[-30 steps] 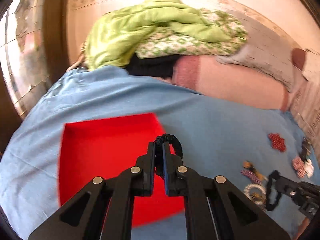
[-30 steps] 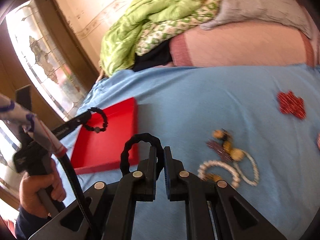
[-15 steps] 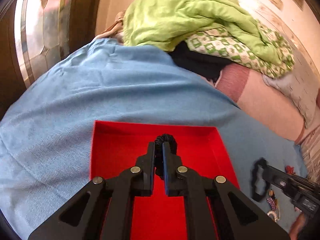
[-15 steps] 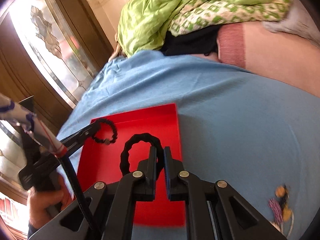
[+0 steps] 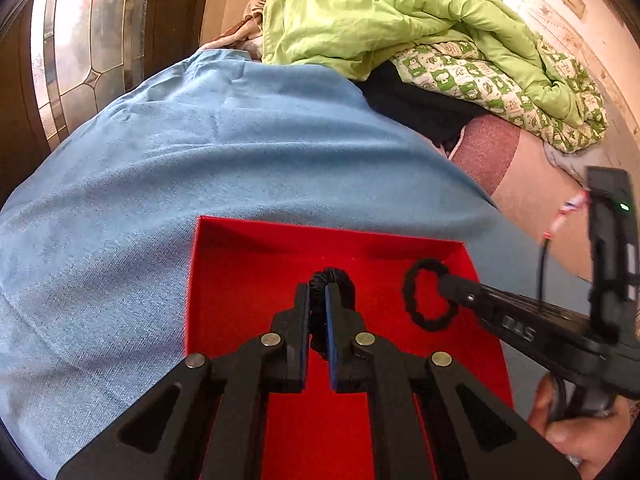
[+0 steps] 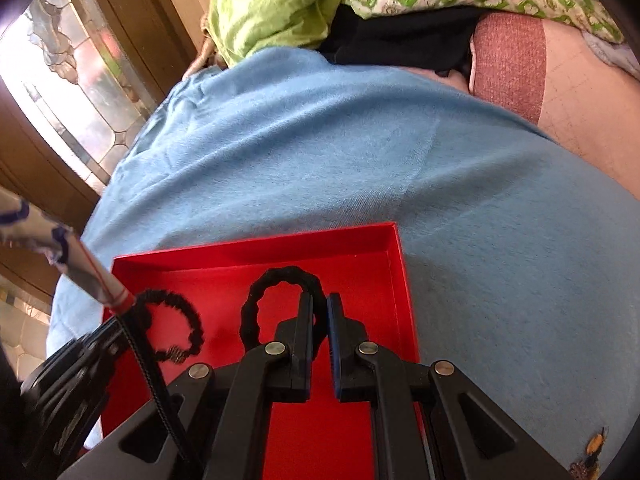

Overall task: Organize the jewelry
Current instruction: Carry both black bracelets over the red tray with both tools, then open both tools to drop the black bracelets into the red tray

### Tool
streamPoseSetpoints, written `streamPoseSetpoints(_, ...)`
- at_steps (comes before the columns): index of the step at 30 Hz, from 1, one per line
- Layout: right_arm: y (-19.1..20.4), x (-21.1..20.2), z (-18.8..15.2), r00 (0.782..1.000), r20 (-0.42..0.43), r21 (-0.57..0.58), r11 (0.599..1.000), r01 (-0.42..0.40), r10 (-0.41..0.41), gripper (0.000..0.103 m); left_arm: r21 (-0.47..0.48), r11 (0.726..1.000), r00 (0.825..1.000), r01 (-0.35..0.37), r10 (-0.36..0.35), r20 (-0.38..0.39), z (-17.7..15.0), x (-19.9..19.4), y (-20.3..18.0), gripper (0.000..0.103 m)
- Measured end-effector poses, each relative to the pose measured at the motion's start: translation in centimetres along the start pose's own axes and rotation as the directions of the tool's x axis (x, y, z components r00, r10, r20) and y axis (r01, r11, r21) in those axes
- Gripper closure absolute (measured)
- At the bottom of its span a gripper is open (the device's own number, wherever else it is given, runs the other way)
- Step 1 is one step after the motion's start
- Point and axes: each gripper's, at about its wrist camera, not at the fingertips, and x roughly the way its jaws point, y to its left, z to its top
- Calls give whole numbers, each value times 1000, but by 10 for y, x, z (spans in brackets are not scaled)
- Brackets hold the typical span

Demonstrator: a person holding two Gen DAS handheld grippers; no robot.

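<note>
Two grippers each clamped a black bracelet above the red tray (image 5: 248, 280). The left gripper (image 5: 318, 312) pinched a black beaded bracelet (image 5: 332, 278); the right gripper (image 6: 320, 322) pinched a black scalloped bracelet (image 6: 276, 280). The tray lay on a blue cloth (image 5: 160, 168), with a green quilt (image 5: 380, 12) beyond it.

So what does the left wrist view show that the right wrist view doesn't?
Only the left wrist view shows the hand holding the right hand-held gripper. Only the right wrist view shows loose jewelry on the blue sheet and the left arm's sleeve. Both show the red tray, each gripper shut on a black bracelet above it, and the green quilt.
</note>
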Motion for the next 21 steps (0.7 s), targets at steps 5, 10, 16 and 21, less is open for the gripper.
streamPoseSetpoints(5, -4, 15, 2, 1000, -24, 9, 1000, 12, -12, 95, -3, 1000, 1000, -17, 17, -9, -2, 5, 3, 96)
streamPoseSetpoints(10, -3, 17, 1, 1000, -19, 0, 1000, 15, -15, 94, -2, 999, 999, -36, 36, -17, -2, 8, 2, 96)
streamPoseSetpoints(16, -4, 4, 2, 1000, 10, 4, 1000, -13, 13, 84, -5, 999, 999, -52, 52, 1, 1, 2, 0, 94)
streamPoseSetpoints(21, -7, -21, 4, 997, 52, 12, 999, -48, 48, 84, -4, 998, 998, -61, 61, 26, 4, -8, -3, 84)
